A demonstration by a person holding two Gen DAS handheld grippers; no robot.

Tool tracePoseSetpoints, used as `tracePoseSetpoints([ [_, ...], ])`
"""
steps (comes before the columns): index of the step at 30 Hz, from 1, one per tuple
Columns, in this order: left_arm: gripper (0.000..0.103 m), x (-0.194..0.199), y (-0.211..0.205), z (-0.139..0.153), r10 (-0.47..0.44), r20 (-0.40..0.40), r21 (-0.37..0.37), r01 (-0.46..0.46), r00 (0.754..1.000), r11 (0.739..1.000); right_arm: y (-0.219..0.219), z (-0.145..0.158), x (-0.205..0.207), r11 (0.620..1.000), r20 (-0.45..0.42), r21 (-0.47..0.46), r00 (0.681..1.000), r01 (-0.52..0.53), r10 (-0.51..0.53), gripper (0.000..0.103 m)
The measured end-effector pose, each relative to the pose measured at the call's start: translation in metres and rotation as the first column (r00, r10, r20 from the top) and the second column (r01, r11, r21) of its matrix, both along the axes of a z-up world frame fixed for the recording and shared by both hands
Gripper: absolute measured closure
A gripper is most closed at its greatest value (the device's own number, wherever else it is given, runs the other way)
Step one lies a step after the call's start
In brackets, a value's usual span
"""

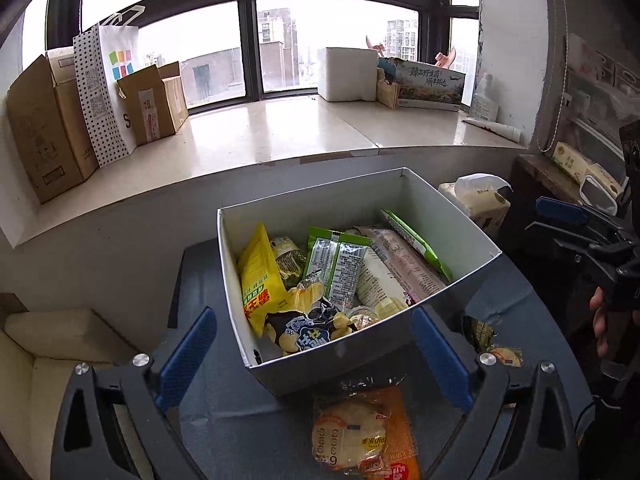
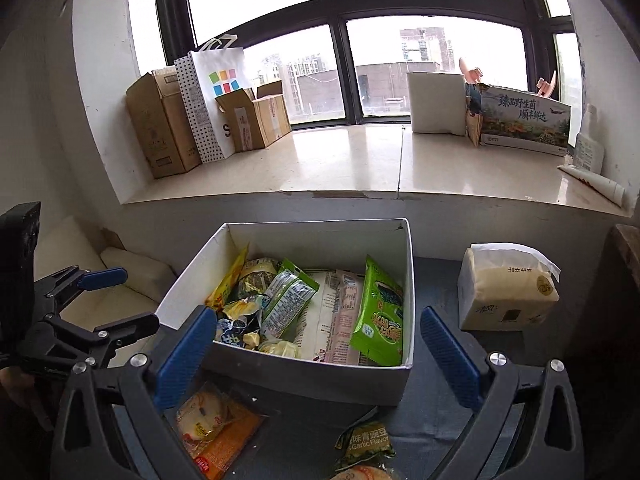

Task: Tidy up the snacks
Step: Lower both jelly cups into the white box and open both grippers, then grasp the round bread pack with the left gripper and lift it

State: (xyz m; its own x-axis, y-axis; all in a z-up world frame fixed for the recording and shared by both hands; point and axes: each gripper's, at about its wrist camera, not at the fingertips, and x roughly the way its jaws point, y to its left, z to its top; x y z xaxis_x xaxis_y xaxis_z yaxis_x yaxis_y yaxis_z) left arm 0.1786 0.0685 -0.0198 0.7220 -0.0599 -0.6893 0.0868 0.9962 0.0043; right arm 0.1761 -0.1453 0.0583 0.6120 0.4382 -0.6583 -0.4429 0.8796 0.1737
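the white box (image 2: 304,384) on the dark table (image 2: 440,412) under the window already holds most of the snacks, so this looks like the gap between drops, with a few packets left on the table in front of it. the left gripper (image 1: 316,344) and right gripper (image 2: 316,356) both hang wide open and empty. next, i'd guess, is closing on the orange packet (image 1: 366,436) or the small green pea packet (image 2: 366,442), both crinkly and flat.

A lived-in upper-floor apartment room. Cardboard boxes (image 2: 160,120) and a shopping bag (image 2: 214,100) crowd the window ledge (image 2: 340,160) at upper centre. City buildings show through the glass; a cream sofa (image 1: 60,360) sits at lower left.
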Motion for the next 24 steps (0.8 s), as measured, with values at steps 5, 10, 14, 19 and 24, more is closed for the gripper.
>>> tracePoseSetpoints([
  [5,0.003,-0.033,0.0,-0.002,-0.013,-0.014,-0.064,0.012,1.0,0.998,-0.013,0.001,-0.045,0.999,0.004,0.04,0.999,-0.032,0.032,0.0],
  [10,0.003,-0.065,-0.004,-0.032,0.001,-0.078,-0.095,-0.009,0.997,0.995,-0.031,-0.008,-0.091,0.997,0.012,0.066,0.999,-0.031,0.031,0.0],
  [14,0.003,-0.091,-0.006,-0.065,0.006,-0.144,-0.124,-0.024,0.99,0.992,-0.048,-0.024,-0.126,0.992,-0.007,0.122,0.999,-0.035,0.036,0.0],
  [19,0.003,-0.117,-0.013,-0.096,0.007,-0.207,-0.15,-0.039,0.978,0.988,-0.06,-0.058,-0.16,0.997,-0.067,0.081,0.998,0.011,-0.006,0.0],
  [24,0.003,-0.113,-0.013,-0.106,0.035,-0.223,-0.147,-0.069,0.974,0.987,-0.073,-0.082,-0.17,0.995,-0.131,0.091,0.991,0.049,-0.036,0.0],
])
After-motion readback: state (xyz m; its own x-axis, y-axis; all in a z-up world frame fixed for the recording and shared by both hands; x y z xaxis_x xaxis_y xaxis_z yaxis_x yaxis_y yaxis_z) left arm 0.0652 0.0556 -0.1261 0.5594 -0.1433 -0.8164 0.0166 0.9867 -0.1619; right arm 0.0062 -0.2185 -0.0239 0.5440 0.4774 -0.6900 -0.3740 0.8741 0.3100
